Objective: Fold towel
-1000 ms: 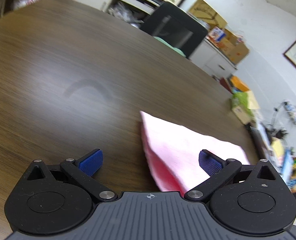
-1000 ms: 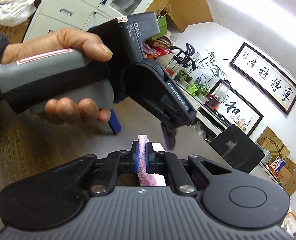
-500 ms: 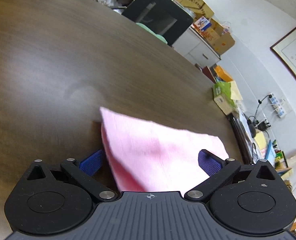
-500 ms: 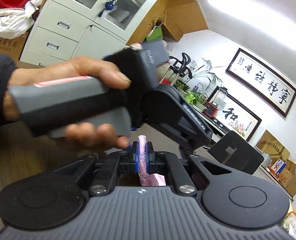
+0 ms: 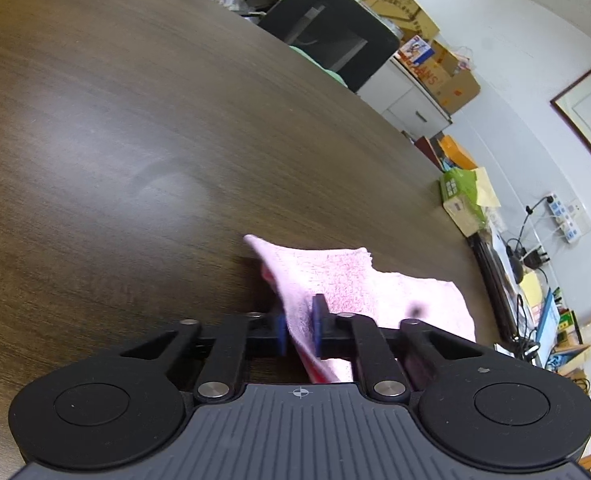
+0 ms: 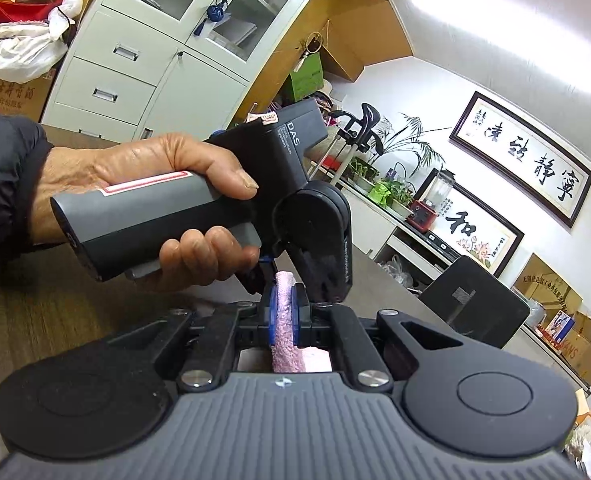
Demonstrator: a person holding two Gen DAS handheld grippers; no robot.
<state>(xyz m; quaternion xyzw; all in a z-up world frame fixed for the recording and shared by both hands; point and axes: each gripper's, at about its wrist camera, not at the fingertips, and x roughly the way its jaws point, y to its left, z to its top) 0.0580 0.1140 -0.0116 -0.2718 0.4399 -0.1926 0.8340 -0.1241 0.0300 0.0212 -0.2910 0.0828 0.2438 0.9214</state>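
Now that the left hand-held gripper (image 5: 299, 330) is clamping the pink towel (image 5: 355, 280) like the right hand-held gripper (image 6: 285, 312), both are probably readying the fold.

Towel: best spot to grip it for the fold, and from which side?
Grip the towel at its corner edge, coming in low over the table from the near side. It lies flat and thin, so only the edges can be pinched. Both the left gripper and right gripper are shut on it.

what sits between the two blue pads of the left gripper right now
A bunched fold of the pink terry towel; the left gripper has just closed on it, as the left wrist view shows.
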